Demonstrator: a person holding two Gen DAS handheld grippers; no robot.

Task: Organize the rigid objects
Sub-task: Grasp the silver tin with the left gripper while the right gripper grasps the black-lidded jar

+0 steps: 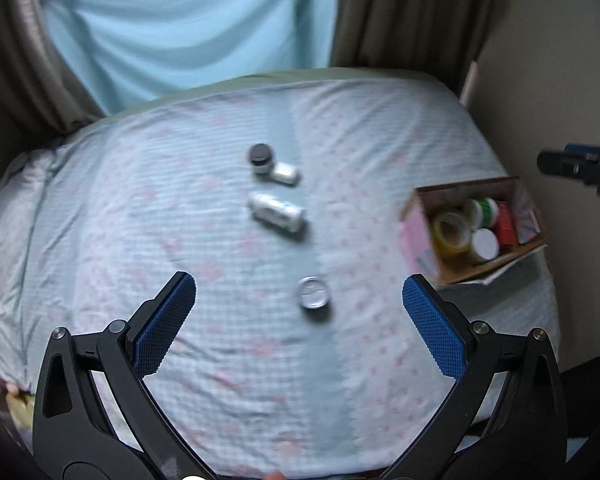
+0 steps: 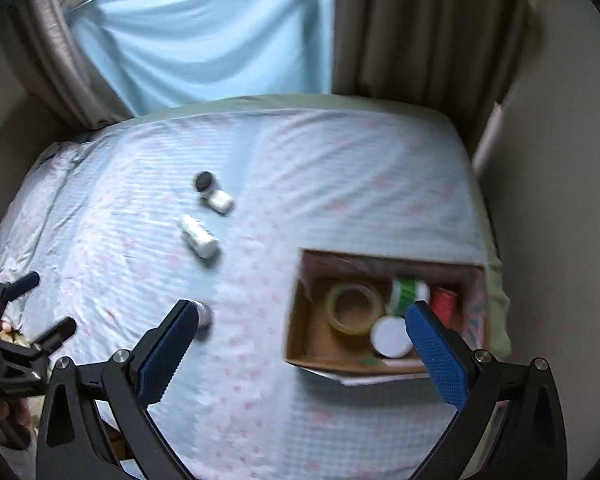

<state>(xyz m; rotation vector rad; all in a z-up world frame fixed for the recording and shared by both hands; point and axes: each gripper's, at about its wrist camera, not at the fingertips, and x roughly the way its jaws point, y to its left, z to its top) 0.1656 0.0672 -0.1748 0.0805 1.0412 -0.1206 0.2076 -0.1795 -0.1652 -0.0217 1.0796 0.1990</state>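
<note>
On the bed lie a black-lidded jar (image 1: 261,159) (image 2: 204,182), a small white bottle (image 1: 286,172) (image 2: 221,200), a larger white bottle (image 1: 277,212) (image 2: 199,236) on its side, and a small clear round jar (image 1: 313,293) (image 2: 204,318). A cardboard box (image 1: 416,236) (image 2: 300,320) at the right holds a tape roll (image 1: 452,233) (image 2: 354,308), a green-and-white container (image 1: 485,210) (image 2: 407,292), a red item (image 2: 444,300) and a white lid (image 2: 390,336). My left gripper (image 1: 298,322) hovers open just short of the clear jar. My right gripper (image 2: 302,346) is open above the box's near-left corner.
The bed (image 1: 180,240) carries a pale blue checked sheet with pink marks. A light blue cloth (image 1: 188,32) and brown curtains (image 1: 412,12) hang behind it. A wall (image 2: 560,200) runs close along the bed's right side, by the box.
</note>
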